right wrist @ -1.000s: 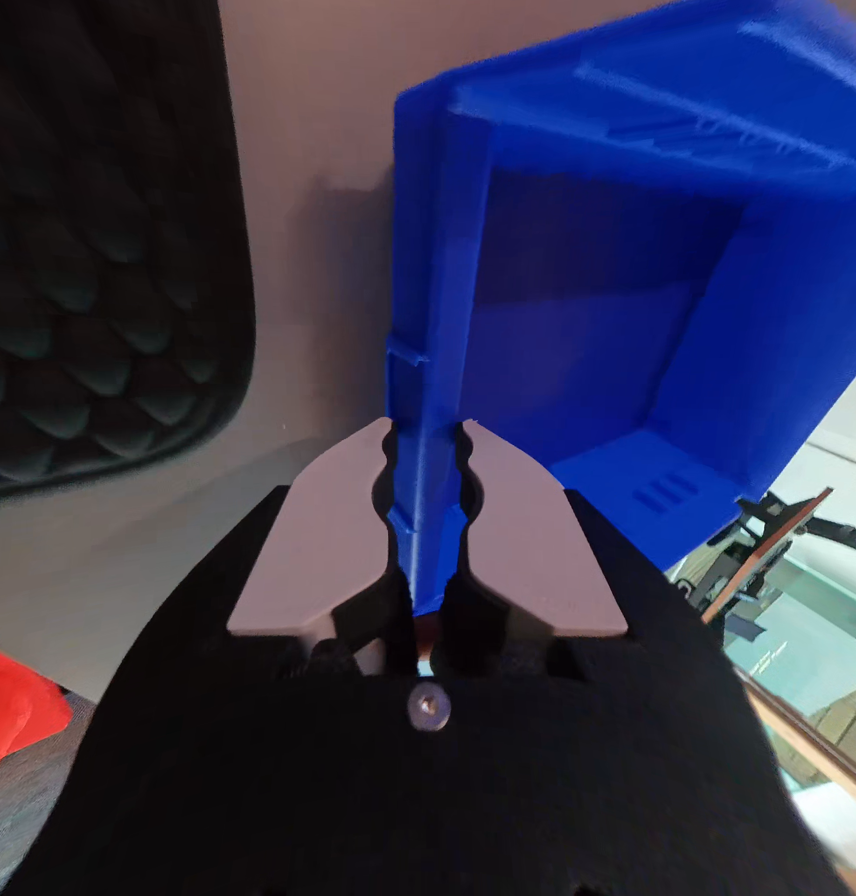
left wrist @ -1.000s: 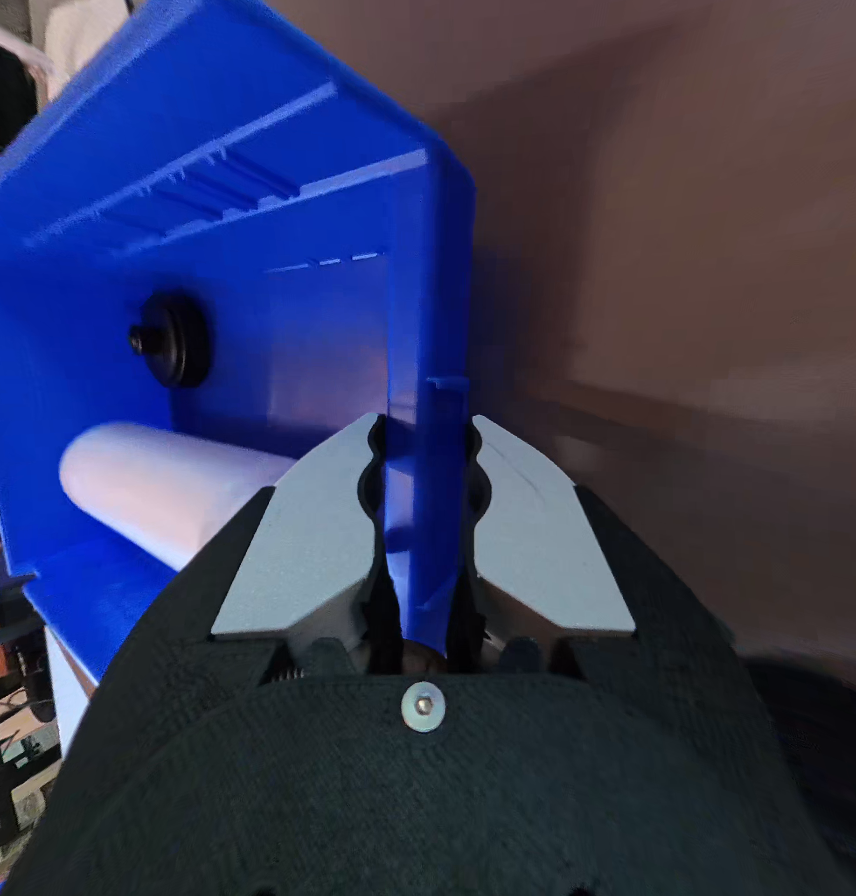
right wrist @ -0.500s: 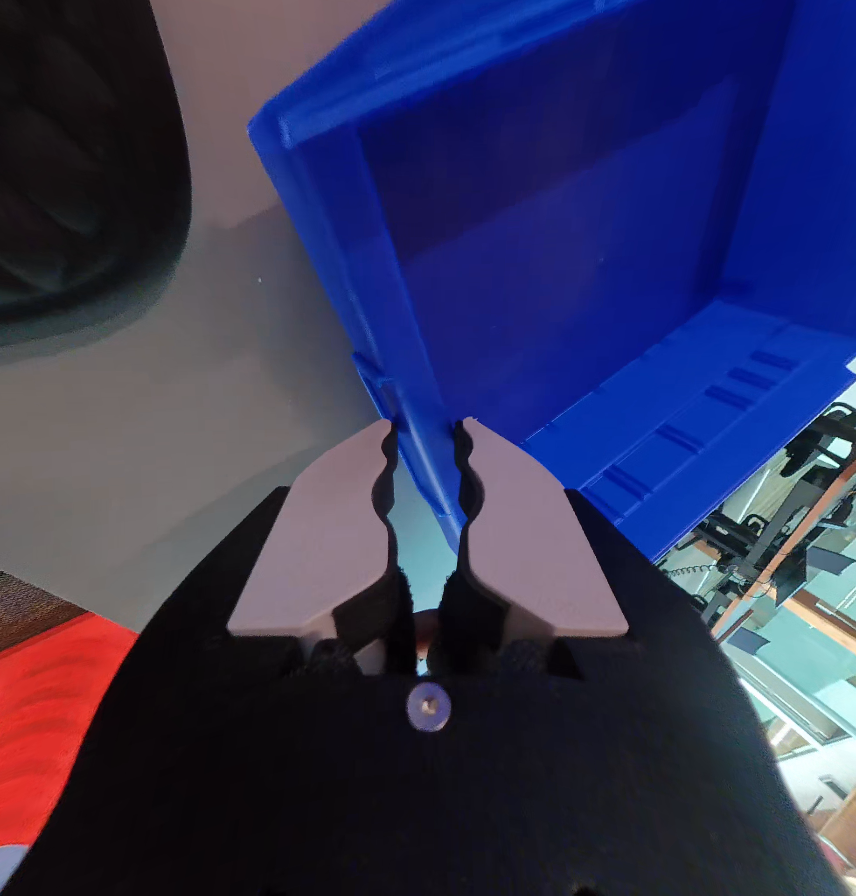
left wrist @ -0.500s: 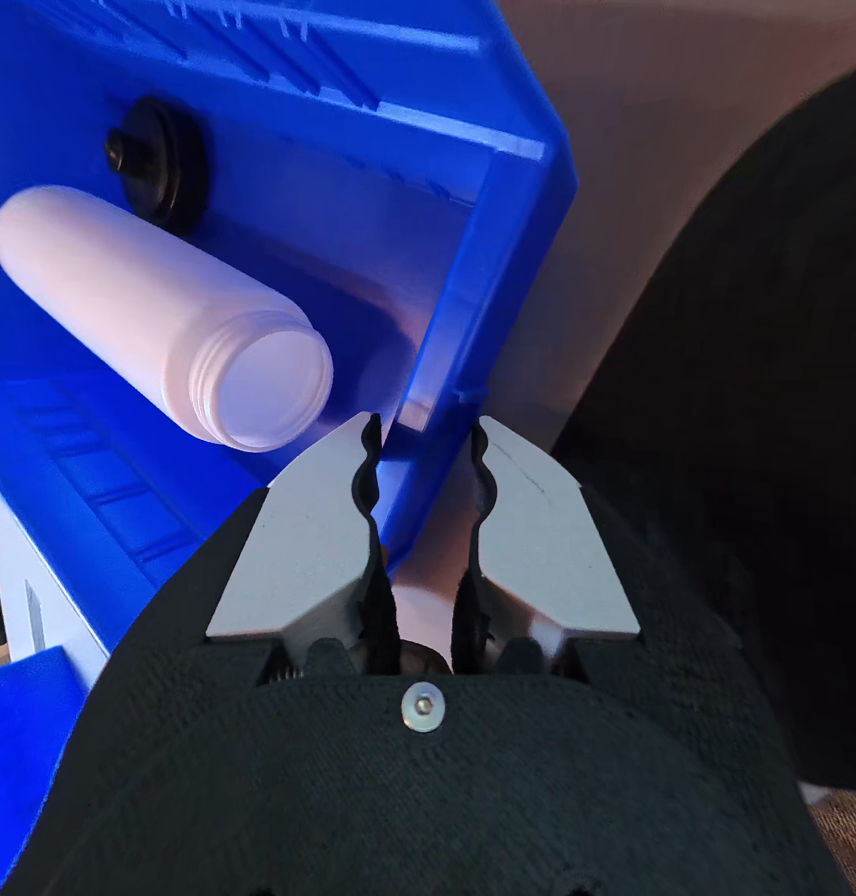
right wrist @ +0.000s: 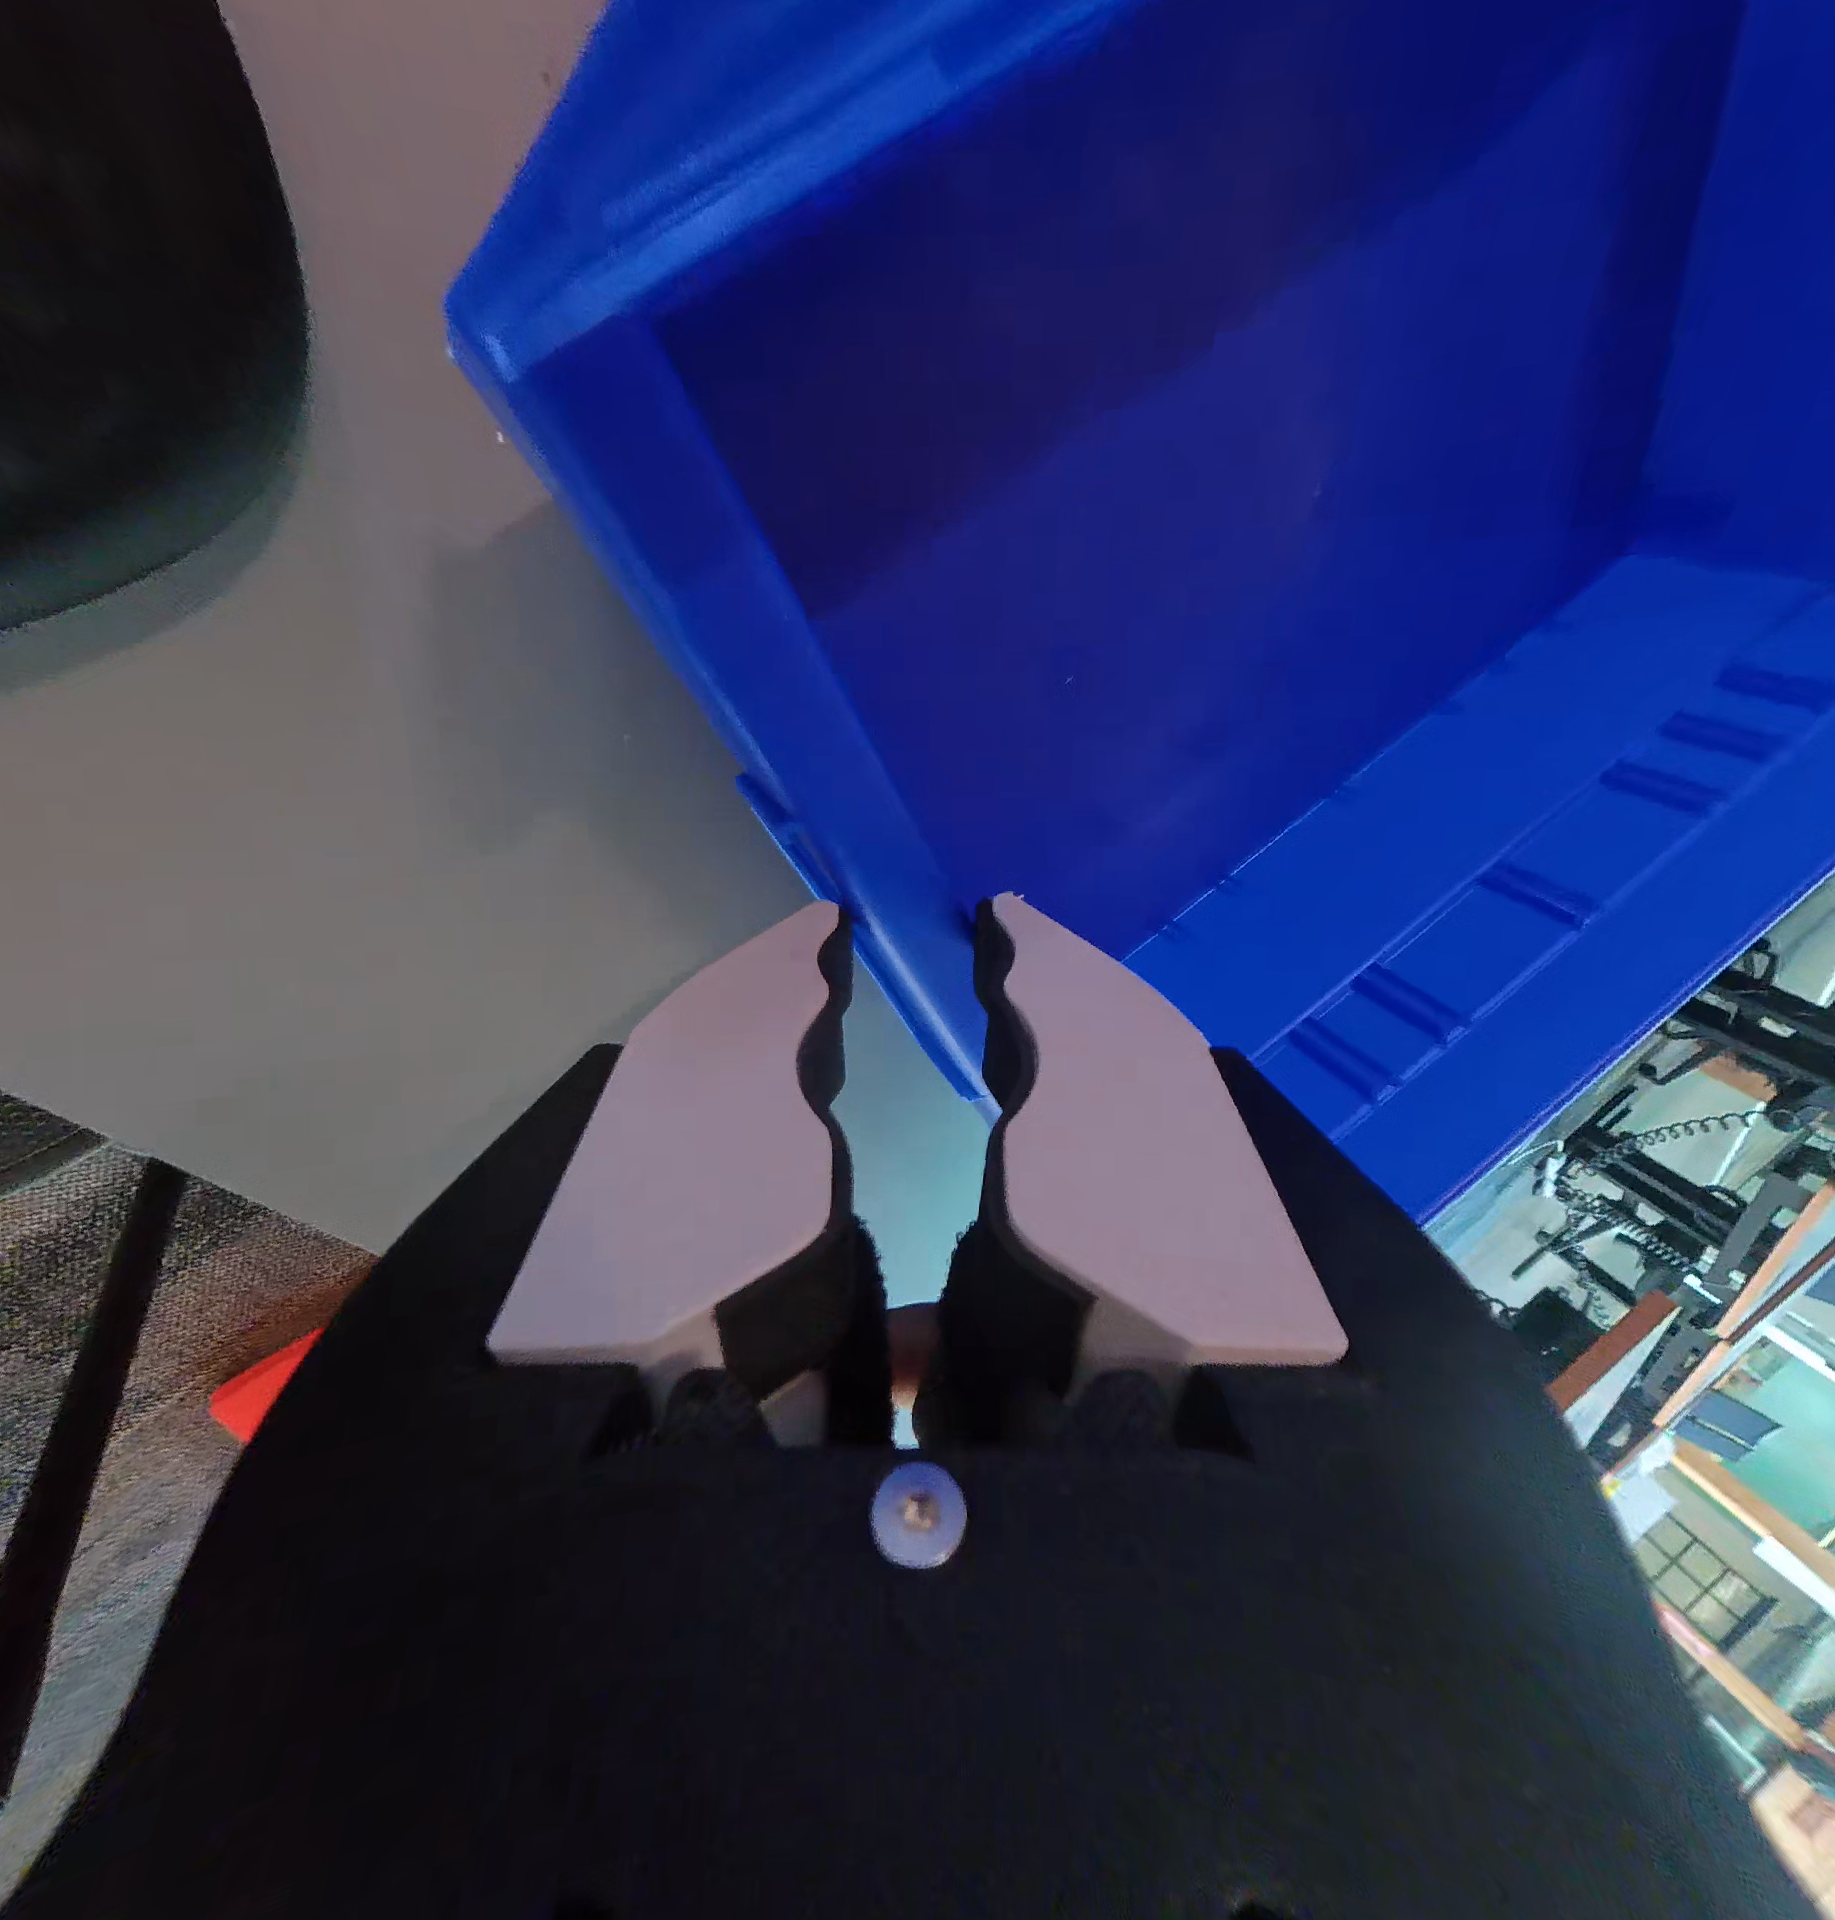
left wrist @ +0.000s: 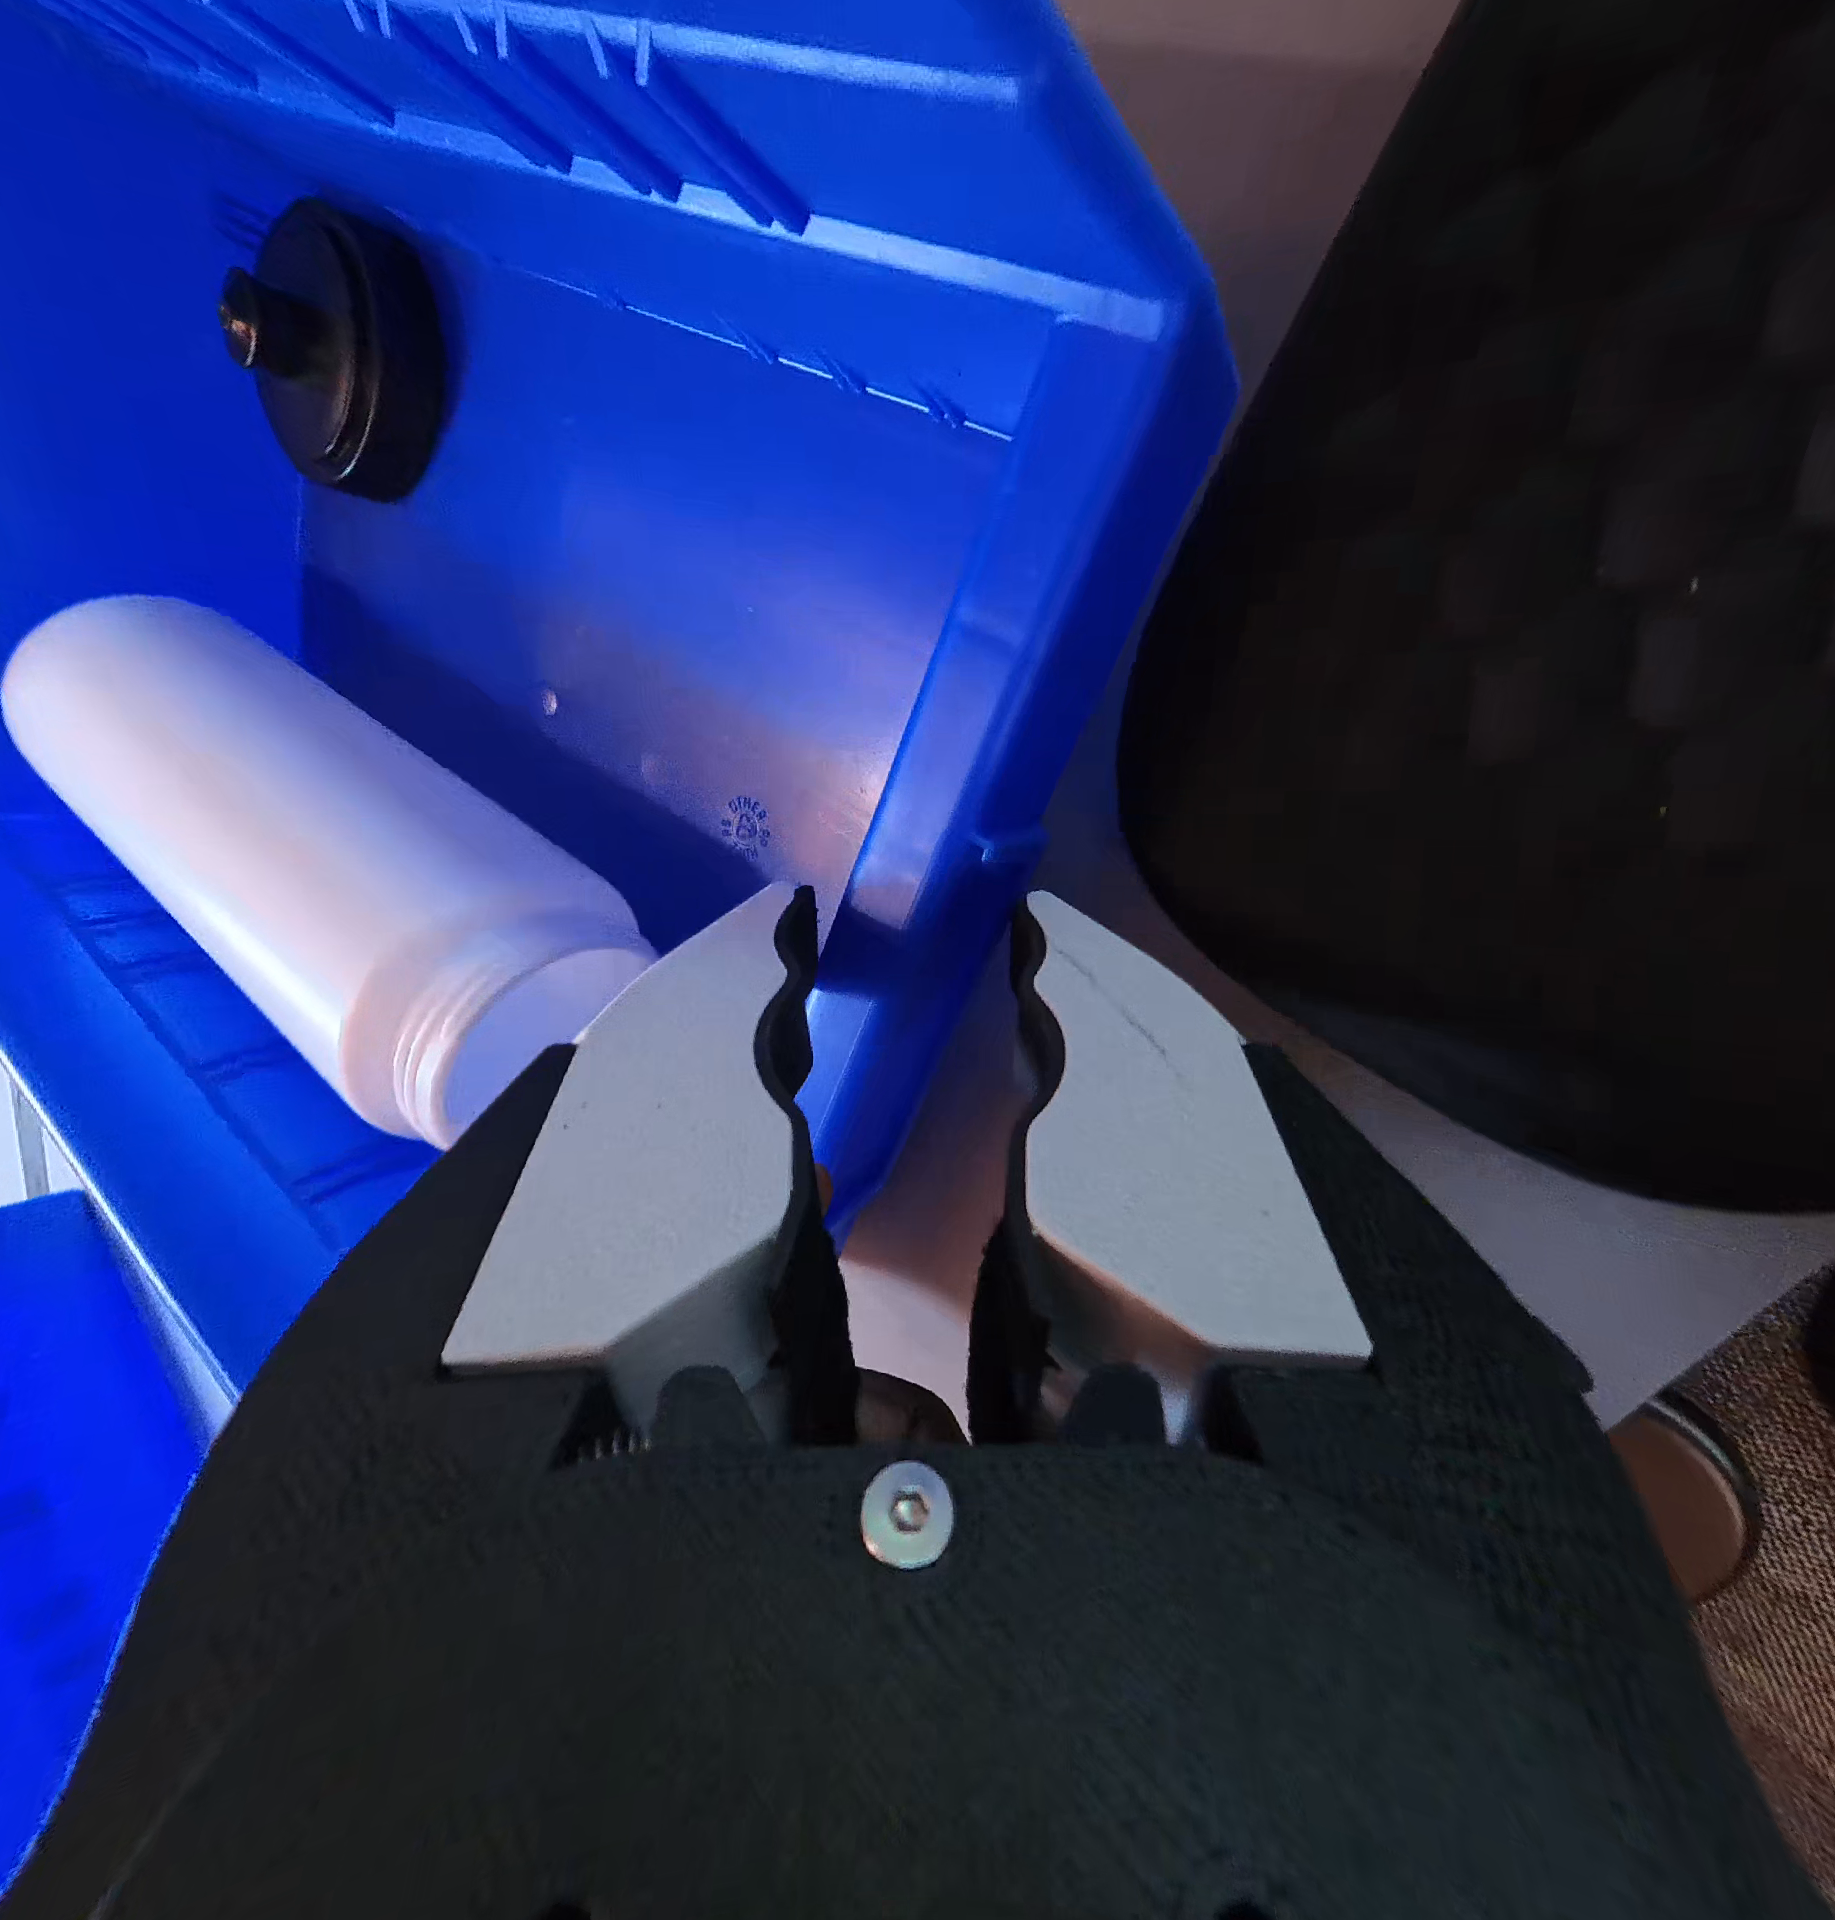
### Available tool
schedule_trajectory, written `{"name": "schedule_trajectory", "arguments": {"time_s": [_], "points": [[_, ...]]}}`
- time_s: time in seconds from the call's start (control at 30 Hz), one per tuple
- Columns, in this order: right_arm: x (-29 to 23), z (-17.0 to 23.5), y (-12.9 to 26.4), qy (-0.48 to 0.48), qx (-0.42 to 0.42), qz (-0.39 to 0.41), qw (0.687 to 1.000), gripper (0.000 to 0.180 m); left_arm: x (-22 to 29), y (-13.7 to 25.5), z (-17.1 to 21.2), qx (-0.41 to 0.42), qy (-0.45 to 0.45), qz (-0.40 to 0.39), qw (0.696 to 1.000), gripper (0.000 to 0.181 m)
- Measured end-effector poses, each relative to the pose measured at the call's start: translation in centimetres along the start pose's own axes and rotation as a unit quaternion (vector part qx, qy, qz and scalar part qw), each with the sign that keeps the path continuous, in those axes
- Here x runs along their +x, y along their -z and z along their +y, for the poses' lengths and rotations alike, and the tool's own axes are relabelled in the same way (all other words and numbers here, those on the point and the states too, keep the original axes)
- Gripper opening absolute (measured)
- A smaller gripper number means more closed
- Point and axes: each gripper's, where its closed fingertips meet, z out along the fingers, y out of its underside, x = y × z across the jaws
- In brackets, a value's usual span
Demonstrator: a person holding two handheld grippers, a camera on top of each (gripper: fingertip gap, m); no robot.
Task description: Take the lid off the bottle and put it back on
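A white bottle [left wrist: 300, 862] with no lid lies on its side in a blue bin [left wrist: 1100, 520], its threaded mouth toward me and partly hidden by my left finger. A black lid [left wrist: 341, 353] with a small knob rests against the bin's inside, apart from the bottle. My left gripper [left wrist: 911, 904] is shut on the corner of the bin's side wall, which sits slanted between the jaws. In the right wrist view my right gripper [right wrist: 911, 914] is shut on the opposite wall of the bin [right wrist: 1204, 468], also near its corner. The bin looks tilted.
A pale tabletop [right wrist: 269, 831] lies behind the bin. A black textured object [left wrist: 1567, 623] is close on the right, and it also shows in the right wrist view [right wrist: 92, 312]. Carpet [right wrist: 165, 1299] and a red thing [right wrist: 264, 1392] are below. Another blue thing [left wrist: 51, 1455] is at lower left. My hands' fingertips stand some 65 centimeters from each other.
The bin has swung round in both views. Its walls now reach less deep into both pairs of jaws and sit slanted. The bottle has shifted inside the bin, and its open mouth came into view.
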Motion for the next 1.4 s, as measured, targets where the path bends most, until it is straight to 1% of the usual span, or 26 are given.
{"name": "schedule_trajectory", "arguments": {"time_s": [0.03, 0.2, 0.27, 0.3, 0.33, 0.37, 0.43, 0.5, 0.57, 0.67, 0.73, 0.8, 0.83, 0.87, 0.9, 0.93, 1.0, 1.07, 1.13, 1.17, 1.23, 1.33, 1.4], "points": [[0.0, 0.2, 0.0, -0.004, 0.000, -0.001, 1.000, 0.023, 0.0, 0.1, 0.2, -0.001, 0.000, -0.001, 1.000, 0.036], [0.7, 0.7, -0.4, -0.010, 0.017, 0.006, 1.000, 0.023, 0.2, 0.5, 1.0, -0.006, 0.003, -0.008, 1.000, 0.037], [0.9, 0.6, -0.5, -0.008, 0.033, 0.007, 0.999, 0.023, 0.5, 0.7, 1.3, -0.024, 0.019, -0.004, 1.000, 0.046], [0.8, 0.5, -0.5, -0.008, 0.042, 0.002, 0.999, 0.024, 0.9, 0.9, 1.3, -0.033, 0.034, 0.010, 0.999, 0.050], [0.7, 0.5, -0.3, -0.004, 0.050, -0.004, 0.999, 0.028, 1.3, 1.3, 1.0, -0.031, 0.051, 0.024, 0.998, 0.055], [0.9, 0.5, 0.0, -0.003, 0.058, -0.001, 0.998, 0.043, 1.4, 1.9, 0.3, -0.015, 0.070, 0.033, 0.997, 0.060], [1.4, 0.6, 0.8, -0.010, 0.071, 0.007, 0.997, 0.064, 0.8, 3.7, -1.8, 0.036, 0.111, 0.044, 0.992, 0.067], [1.9, -0.1, 2.1, -0.017, 0.102, 0.015, 0.995, 0.073, -1.2, 5.4, -3.8, 0.084, 0.154, 0.034, 0.984, 0.070], [2.3, -1.3, 3.7, -0.024, 0.146, 0.022, 0.989, 0.076, -3.9, 6.4, -4.8, 0.107, 0.195, 0.014, 0.975, 0.076], [2.5, -3.2, 6.1, -0.027, 0.200, 0.036, 0.979, 0.077, -8.5, 5.4, -4.8, 0.086, 0.255, -0.008, 0.963, 0.083], [2.3, -4.1, 7.2, -0.010, 0.211, 0.050, 0.976, 0.077, -10.6, 3.5, -4.2, 0.047, 0.281, 0.019, 0.959, 0.088], [2.1, -4.7, 8.0, 0.009, 0.209, 0.064, 0.976, 0.077, -12.0, 1.4, -2.8, -0.021, 0.287, 0.053, 0.956, 0.095], [1.9, -5.0, 8.3, 0.018, 0.208, 0.070, 0.976, 0.077, -12.3, 0.7, -2.1, -0.050, 0.272, 0.071, 0.958, 0.095], [1.7, -5.3, 8.6, 0.026, 0.209, 0.074, 0.975, 0.077, -12.4, 0.3, -1.8, -0.060, 0.233, 0.085, 0.967, 0.094], [1.6, -5.6, 8.8, 0.031, 0.213, 0.076, 0.974, 0.077, -12.7, 0.2, -1.8, -0.052, 0.168, 0.083, 0.981, 0.090], [1.4, -5.8, 9.1, 0.034, 0.219, 0.077, 0.972, 0.076, -12.9, 0.3, -1.9, -0.033, 0.093, 0.062, 0.993, 0.090], [1.1, -6.1, 9.4, 0.034, 0.231, 0.079, 0.969, 0.075, -12.7, 0.9, -2.4, 0.003, -0.026, -0.003, 1.000, 0.090], [0.9, -6.3, 9.4, 0.033, 0.237, 0.078, 0.968, 0.074, -10.5, 1.5, -2.5, 0.024, -0.097, -0.037, 0.994, 0.090], [0.8, -6.3, 9.1, 0.032, 0.236, 0.076, 0.968, 0.074, -8.5, 1.8, -1.8, 0.025, -0.132, -0.063, 0.989, 0.086], [0.8, -6.3, 8.9, 0.032, 0.234, 0.076, 0.969, 0.074, -8.5, 1.9, -1.3, 0.018, -0.152, -0.101, 0.983, 0.082], [0.9, -6.4, 8.5, 0.035, 0.230, 0.075, 0.970, 0.074, -9.4, 2.0, -0.5, 0.005, -0.202, -0.191, 0.960, 0.074], [0.9, -7.1, 8.7, 0.040, 0.237, 0.078, 0.968, 0.074, -9.2, 0.9, 0.1, 0.002, -0.238, -0.239, 0.941, 0.063], [0.9, -7.3, 9.0, 0.046, 0.237, 0.081, 0.967, 0.073, -9.8, 0.5, 0.5, -0.019, -0.251, -0.274, 0.928, 0.050]]}}
